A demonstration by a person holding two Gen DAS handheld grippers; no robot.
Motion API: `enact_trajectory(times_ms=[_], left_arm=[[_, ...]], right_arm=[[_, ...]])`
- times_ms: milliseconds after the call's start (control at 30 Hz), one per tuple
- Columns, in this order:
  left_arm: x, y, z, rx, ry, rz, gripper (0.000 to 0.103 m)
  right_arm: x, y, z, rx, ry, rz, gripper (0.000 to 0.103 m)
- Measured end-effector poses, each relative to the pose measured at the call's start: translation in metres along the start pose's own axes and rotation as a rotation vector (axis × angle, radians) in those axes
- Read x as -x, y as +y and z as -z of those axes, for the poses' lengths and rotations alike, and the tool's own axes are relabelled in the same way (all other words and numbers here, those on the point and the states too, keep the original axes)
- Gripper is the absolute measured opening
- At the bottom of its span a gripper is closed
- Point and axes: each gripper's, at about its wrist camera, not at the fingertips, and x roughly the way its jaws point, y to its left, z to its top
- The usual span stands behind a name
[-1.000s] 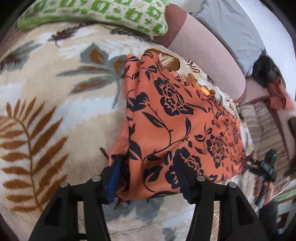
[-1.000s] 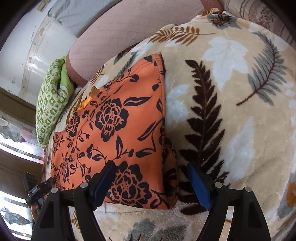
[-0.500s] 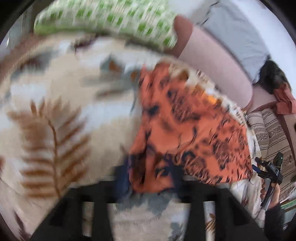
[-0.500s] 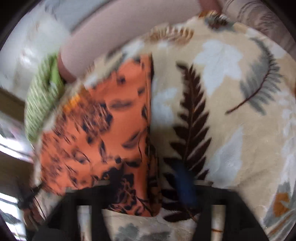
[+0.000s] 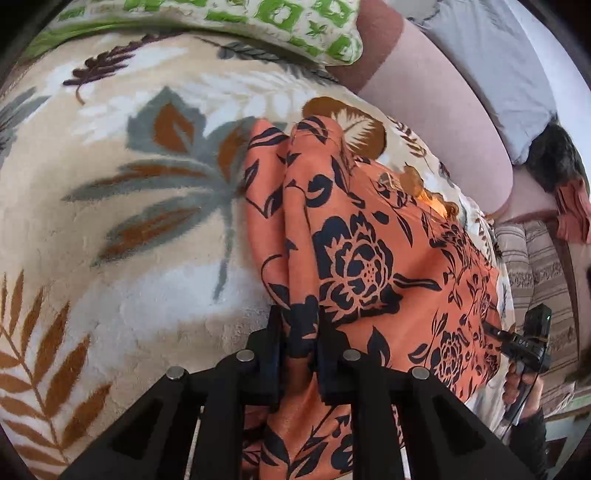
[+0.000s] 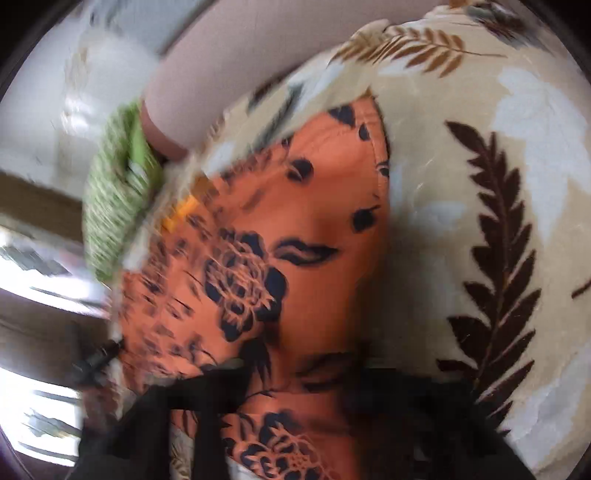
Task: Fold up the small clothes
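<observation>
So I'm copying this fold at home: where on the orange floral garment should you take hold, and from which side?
By the near corners, coming in from the near edge. The orange floral garment lies flat on the leaf-print blanket, so only its edge can be pinched. The left gripper has just closed on one bunched corner; the right gripper on the other, though that view is blurred.

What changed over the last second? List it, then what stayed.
Both grippers closed in: the left gripper has just clamped the orange floral garment at its near corner; the right gripper, blurred, has closed on the other near corner. The leaf-patterned blanket and green patterned pillow stayed put.
</observation>
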Motion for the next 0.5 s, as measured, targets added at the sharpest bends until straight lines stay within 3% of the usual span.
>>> enact_trajectory(times_ms=[67, 233, 367, 433, 500], left_arm=[[0.009, -0.01, 0.001, -0.024, -0.026, -0.032, 0.013], [0.084, -0.051, 0.017, -0.089, -0.165, 0.015, 0.013], [0.141, -0.068, 0.06, -0.118, -0.233, 0.041, 0.013], [0.155, -0.061, 0.093, -0.077, -0.225, 0.044, 0.013], [0.151, -0.044, 0.121, -0.042, -0.204, 0.036, 0.016]], right_arm=[[0.003, 0.005, -0.002, -0.021, -0.006, 0.011, 0.021], [0.059, 0.05, 0.001, 0.047, -0.105, -0.034, 0.016], [0.113, 0.08, 0.035, 0.117, -0.142, -0.047, 0.015], [0.132, 0.079, 0.058, 0.118, -0.152, -0.057, 0.015], [0.134, 0.059, 0.089, 0.083, -0.105, -0.078, 0.015]])
